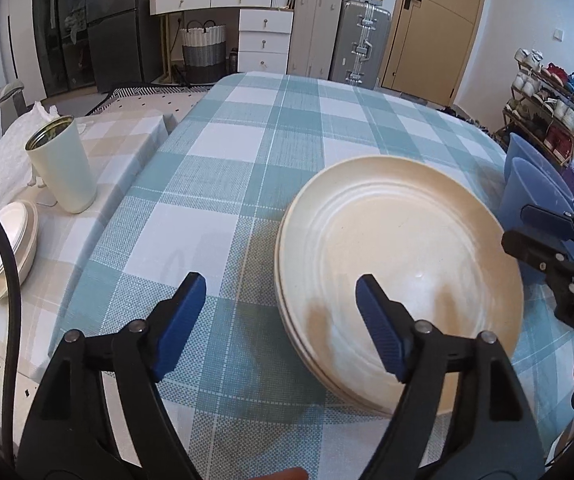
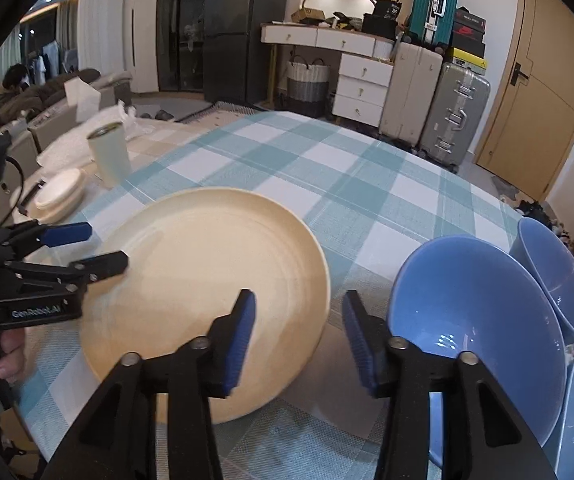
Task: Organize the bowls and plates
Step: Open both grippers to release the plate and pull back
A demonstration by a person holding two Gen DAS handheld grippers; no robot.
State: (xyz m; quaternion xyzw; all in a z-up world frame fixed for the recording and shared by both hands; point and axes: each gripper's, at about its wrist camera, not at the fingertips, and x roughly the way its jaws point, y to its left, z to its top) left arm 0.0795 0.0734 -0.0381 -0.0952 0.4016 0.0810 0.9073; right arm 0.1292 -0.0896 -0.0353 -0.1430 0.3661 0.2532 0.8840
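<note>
A stack of cream plates (image 1: 403, 264) lies on the blue checked tablecloth (image 1: 247, 160); it also shows in the right wrist view (image 2: 207, 284). My left gripper (image 1: 281, 292) is open and empty, low over the plates' left rim. My right gripper (image 2: 299, 308) is open and empty, between the plates and a blue bowl (image 2: 467, 320). Two more blue bowls (image 2: 555, 276) lie beside it at the right table edge. Blue bowls (image 1: 527, 192) show behind the right gripper (image 1: 543, 236) in the left wrist view.
A pale green tumbler (image 1: 63, 164) and a stack of white bowls on a plate (image 1: 5, 252) sit on a beige checked side table at left. Suitcases (image 2: 451, 112), drawers and a door stand behind the table.
</note>
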